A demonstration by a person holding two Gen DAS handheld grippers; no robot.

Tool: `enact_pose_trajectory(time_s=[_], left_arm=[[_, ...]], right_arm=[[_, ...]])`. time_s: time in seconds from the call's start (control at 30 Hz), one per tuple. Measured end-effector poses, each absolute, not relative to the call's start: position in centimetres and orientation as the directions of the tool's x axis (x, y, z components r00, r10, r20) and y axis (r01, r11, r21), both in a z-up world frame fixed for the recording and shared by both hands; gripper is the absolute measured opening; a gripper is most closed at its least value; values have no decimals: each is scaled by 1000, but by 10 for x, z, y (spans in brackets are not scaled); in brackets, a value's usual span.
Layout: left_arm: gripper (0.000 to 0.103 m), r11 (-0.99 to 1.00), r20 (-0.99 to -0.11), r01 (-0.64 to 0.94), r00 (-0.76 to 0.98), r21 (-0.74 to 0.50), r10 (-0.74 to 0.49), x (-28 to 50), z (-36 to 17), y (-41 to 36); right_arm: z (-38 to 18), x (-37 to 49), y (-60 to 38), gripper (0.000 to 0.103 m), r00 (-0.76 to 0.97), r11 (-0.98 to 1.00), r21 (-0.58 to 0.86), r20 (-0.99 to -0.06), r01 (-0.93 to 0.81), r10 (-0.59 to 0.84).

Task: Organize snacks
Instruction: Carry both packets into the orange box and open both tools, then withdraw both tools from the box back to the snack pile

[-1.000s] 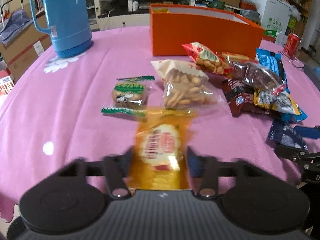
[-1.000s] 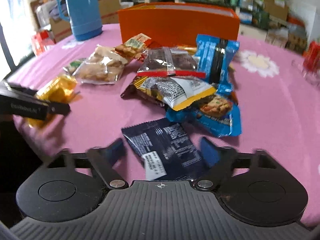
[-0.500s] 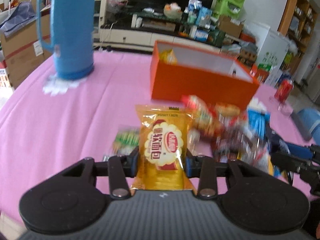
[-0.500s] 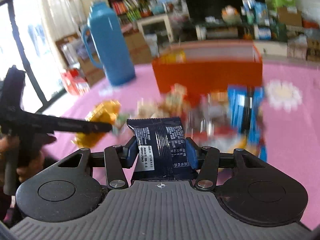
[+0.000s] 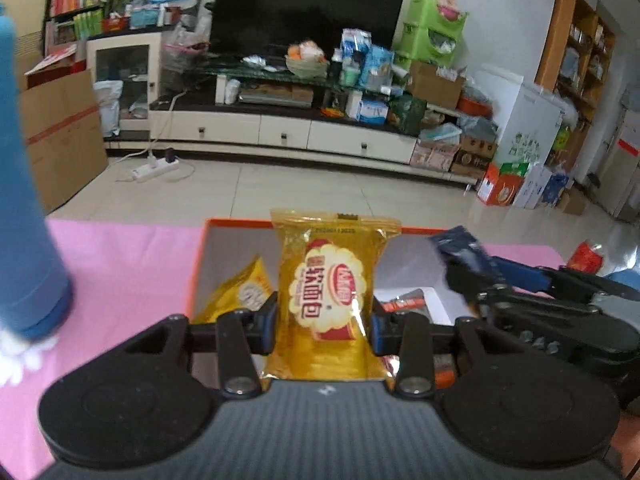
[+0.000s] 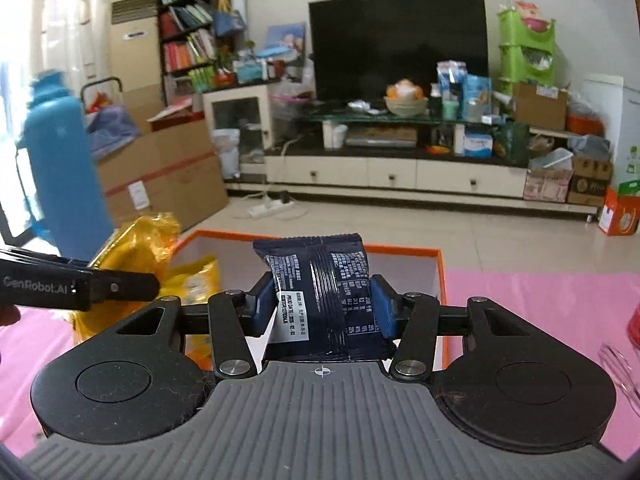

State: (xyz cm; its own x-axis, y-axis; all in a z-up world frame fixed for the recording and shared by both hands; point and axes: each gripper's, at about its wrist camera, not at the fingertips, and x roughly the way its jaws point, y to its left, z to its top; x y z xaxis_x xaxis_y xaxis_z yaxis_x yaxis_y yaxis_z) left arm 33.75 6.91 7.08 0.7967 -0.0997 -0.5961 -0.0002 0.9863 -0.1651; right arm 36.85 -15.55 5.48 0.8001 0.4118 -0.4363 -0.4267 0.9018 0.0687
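My left gripper (image 5: 323, 326) is shut on a yellow bread packet (image 5: 328, 296), held up over the open orange box (image 5: 200, 248). My right gripper (image 6: 323, 308) is shut on a dark navy snack packet (image 6: 320, 296), also above the orange box (image 6: 400, 249). In the right wrist view the yellow packet (image 6: 136, 248) and the left gripper's finger (image 6: 80, 286) show at the left. In the left wrist view the navy packet (image 5: 460, 244) shows at the right. Another yellow packet (image 5: 244, 292) and a red-labelled item (image 5: 404, 304) lie inside the box.
A tall blue thermos (image 5: 24, 200) stands on the pink tablecloth (image 5: 120, 264) left of the box. A red can (image 5: 586, 254) sits at the table's far right. Beyond the table are a tiled floor and a TV stand.
Both grippers rose off the table and moved forward to hover over the orange box, each carrying its packet. The right gripper closed on the navy packet that lay between its fingers.
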Motion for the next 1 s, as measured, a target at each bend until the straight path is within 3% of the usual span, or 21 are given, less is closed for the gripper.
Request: enact_pose_trajectory(time_s=[0.17, 0.2, 0.23, 0.37, 0.63, 0.83, 1.0], left_arm=[[40, 989, -659, -19, 748, -148, -85, 382, 36, 59], [43, 988, -668, -25, 739, -149, -82, 385, 29, 61], [53, 988, -678, -36, 731, -147, -74, 388, 24, 61], [58, 986, -651, -39, 756, -159, -75, 376, 31, 64], [62, 992, -578, 3, 813, -122, -74, 290, 76, 62], [64, 993, -631, 31, 770, -111, -95, 203, 55, 49], [64, 981, -710, 22, 686, -194, -156, 141, 10, 32]], right_arm=[[23, 419, -144, 30, 768, 900, 45, -504, -433, 394], [18, 426, -142, 31, 755, 896, 41, -522, -441, 396], [11, 430, -140, 33, 744, 892, 36, -537, -451, 398], [7, 429, -143, 39, 752, 889, 7, -531, -458, 392], [58, 381, -178, 72, 791, 891, 128, -419, -435, 446], [59, 294, -220, 84, 816, 896, 189, -371, -401, 443], [21, 232, -269, 84, 803, 916, 282, -451, -285, 389]])
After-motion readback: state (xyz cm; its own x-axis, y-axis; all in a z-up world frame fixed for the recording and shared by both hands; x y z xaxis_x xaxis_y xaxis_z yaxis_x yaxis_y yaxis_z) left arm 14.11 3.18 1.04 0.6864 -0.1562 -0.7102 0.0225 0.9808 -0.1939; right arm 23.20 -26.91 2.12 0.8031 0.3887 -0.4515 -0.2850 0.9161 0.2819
